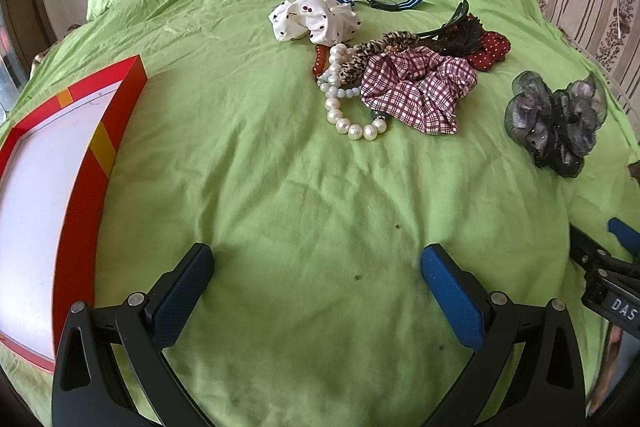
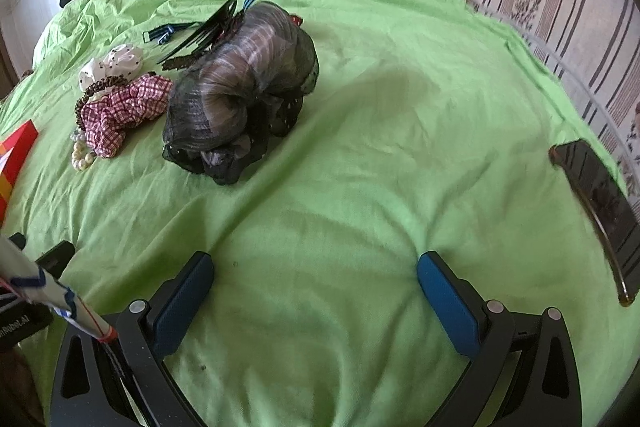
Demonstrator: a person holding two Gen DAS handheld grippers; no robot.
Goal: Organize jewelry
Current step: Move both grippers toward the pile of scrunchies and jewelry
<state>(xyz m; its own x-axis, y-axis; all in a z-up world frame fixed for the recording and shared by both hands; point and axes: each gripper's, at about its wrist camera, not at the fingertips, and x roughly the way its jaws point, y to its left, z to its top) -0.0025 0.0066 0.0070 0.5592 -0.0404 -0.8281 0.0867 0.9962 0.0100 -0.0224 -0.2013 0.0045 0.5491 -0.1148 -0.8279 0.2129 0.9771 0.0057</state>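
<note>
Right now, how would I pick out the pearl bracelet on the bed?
On the green bedsheet, find the pile of hair accessories right of the red box. The pearl bracelet lies at its near-left edge, against the plaid scrunchie: the only loop of large white beads among fabric pieces.

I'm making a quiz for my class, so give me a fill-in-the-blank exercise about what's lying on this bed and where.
1. Everything lies on a bedsheet coloured ____.
2. The pearl bracelet touches the scrunchie with a red and white ____ pattern.
3. The red box lined in white is ____ of any jewelry.
4. Both the left tool and the right tool have jaws that are ____ and hold nothing.

Missing words: green; checked; empty; open
</note>
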